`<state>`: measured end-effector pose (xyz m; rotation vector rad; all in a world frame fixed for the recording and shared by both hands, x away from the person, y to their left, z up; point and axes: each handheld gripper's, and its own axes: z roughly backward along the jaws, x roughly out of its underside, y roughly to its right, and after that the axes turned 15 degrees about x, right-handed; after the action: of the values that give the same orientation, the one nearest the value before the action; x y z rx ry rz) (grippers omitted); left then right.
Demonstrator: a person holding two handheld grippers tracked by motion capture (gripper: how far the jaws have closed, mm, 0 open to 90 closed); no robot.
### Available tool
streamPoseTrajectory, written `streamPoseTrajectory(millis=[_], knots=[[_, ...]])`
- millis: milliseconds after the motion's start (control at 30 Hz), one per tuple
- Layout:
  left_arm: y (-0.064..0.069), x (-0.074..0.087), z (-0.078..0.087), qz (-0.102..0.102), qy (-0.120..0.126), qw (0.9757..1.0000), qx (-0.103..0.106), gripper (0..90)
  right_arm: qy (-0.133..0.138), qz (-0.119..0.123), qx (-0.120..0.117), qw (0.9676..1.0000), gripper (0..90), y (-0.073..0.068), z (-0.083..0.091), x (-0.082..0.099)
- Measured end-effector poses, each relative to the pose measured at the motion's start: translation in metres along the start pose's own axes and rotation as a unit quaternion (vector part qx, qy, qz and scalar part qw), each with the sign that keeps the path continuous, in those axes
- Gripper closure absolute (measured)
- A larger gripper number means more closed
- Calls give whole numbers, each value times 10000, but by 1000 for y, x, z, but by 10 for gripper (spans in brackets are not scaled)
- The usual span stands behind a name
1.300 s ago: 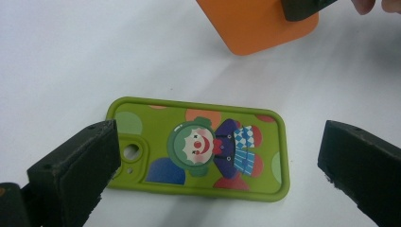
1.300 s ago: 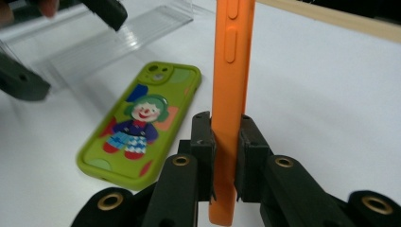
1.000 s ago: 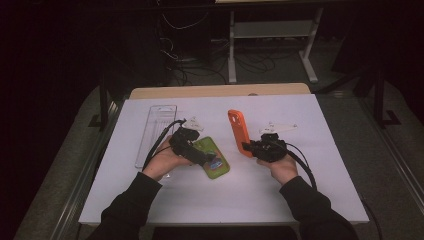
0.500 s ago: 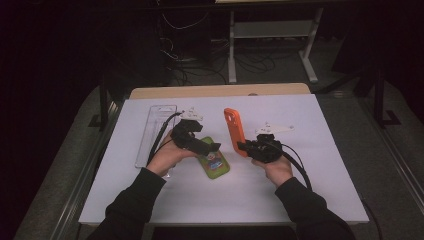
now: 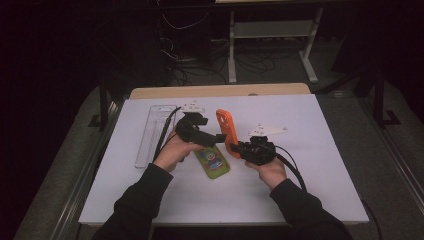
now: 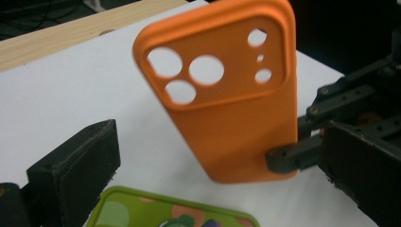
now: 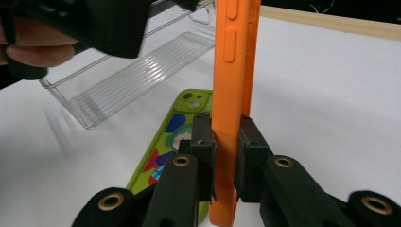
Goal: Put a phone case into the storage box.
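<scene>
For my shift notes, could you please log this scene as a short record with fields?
Right gripper: shut on orange phone case, held upright on edge
Left gripper: open, jaws either side of the orange phone case, not touching
Green phone case: flat on white table
Clear tray: on the table's left side

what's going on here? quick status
A person works two handheld grippers over a white table. The right gripper is shut on an orange phone case, holding it upright. The left gripper faces that case with open jaws, gripping nothing. A green phone case lies flat below them; a clear plastic tray sits at left.
</scene>
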<state>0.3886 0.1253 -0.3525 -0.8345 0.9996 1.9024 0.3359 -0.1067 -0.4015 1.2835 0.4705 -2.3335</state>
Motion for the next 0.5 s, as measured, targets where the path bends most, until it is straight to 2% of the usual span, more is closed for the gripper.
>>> streamPoseTrajectory(millis=[300,367,500], knots=[[-3,-5,-7,122,229,9995,152,0,70,30,-125,9999,788,-7,1,-2],[-5,-6,-8,44,268,9994,218,0,88,28,-165,9998,788,-7,2,-2],[-5,-7,-12,34,332,9992,238,0,108,-5,-231,9997,788,-10,3,-2]])
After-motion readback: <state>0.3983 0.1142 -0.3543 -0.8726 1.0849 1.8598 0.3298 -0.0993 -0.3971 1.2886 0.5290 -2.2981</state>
